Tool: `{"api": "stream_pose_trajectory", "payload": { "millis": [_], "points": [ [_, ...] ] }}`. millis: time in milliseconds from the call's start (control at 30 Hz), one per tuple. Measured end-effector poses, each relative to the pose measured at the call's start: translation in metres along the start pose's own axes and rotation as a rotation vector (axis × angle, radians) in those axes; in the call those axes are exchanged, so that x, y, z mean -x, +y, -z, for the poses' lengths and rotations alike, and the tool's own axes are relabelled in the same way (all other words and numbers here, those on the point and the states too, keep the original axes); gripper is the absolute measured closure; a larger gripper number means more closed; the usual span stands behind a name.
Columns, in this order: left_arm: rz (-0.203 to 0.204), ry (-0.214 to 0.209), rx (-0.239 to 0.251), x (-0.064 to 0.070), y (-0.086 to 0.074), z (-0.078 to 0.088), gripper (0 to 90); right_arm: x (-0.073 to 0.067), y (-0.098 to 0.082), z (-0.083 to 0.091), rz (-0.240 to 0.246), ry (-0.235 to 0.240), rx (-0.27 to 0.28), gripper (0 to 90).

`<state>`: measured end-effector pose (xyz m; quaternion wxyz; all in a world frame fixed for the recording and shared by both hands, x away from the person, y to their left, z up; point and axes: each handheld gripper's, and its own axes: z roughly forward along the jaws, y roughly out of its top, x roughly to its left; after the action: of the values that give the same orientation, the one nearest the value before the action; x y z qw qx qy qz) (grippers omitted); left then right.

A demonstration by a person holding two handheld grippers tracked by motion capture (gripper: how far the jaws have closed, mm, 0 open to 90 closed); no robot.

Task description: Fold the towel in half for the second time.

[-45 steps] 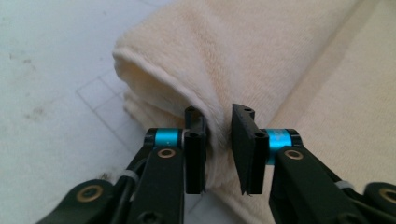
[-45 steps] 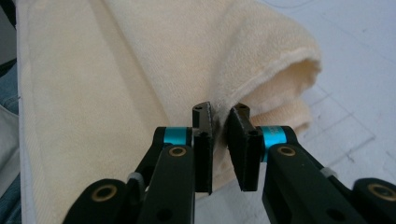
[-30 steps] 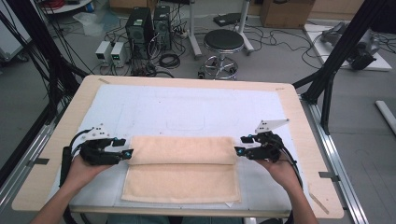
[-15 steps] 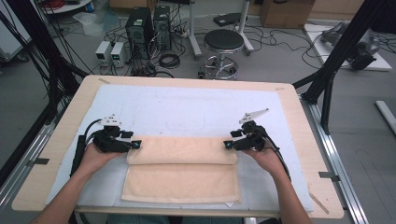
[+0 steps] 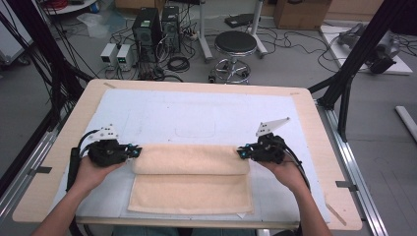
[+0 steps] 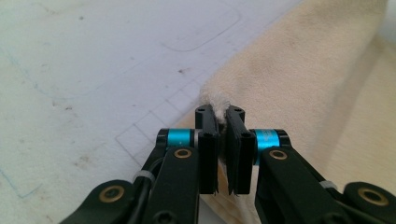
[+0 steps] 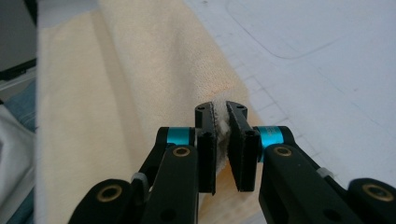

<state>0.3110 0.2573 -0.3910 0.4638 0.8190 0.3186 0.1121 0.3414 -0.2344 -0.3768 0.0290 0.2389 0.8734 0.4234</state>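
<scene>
A cream towel [image 5: 191, 179] lies half-folded on the white mat [image 5: 196, 118] of the bench [image 5: 314, 128], its far portion doubled toward the person, as both hand-held tools bite into the two ends of the folded edge. The left tool [image 5: 137, 151] is clenched on the towel's left corner, a tuft of pile squeezed up between its jaws in the left gripper view [image 6: 223, 135]; the right tool [image 5: 241, 153] is clenched on the opposite corner, cloth likewise pinched between its pads [image 7: 222, 135]. Both sets of jaws have just been closing, with the fabric between them.

The risk from here is a thin bite. Each tool appears to hold only the very tip of a corner, and it is hard to tell from the close views whether both layers of the fold are caught or just the upper one. If only one layer is gripped, lifting would peel the fold open instead of carrying it. A pull that is uneven between the two hands could skew the edge, leaving the next fold crooked against the lower half. A corner may also slip free under the cloth's weight.

The towel sits between the two tools, near the bench's front edge, its folded band spanning tool to tool and the single layer spreading toward the person.
</scene>
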Motion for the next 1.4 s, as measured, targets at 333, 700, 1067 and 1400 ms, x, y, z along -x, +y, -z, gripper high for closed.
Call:
{"api": "stream_pose_trajectory", "payload": {
  "millis": [333,700,1067,1400],
  "points": [
    [-0.084,-0.094,0.055,0.050,-0.032,0.049,75.7,-0.065,-0.028,0.032,0.110,0.066,0.055,72.3],
    [-0.078,-0.034,-0.002,0.032,-0.028,0.024,55.1,-0.033,-0.030,0.015,0.065,-0.050,0.005,55.8],
    [-0.040,0.099,-0.054,-0.003,-0.013,-0.033,42.5,0.012,-0.025,-0.020,-0.014,-0.151,-0.062,43.0],
    [0.131,-0.018,-0.118,-0.027,-0.023,-0.051,55.3,0.030,-0.034,-0.037,-0.090,-0.050,-0.113,52.6]
  ]
}}
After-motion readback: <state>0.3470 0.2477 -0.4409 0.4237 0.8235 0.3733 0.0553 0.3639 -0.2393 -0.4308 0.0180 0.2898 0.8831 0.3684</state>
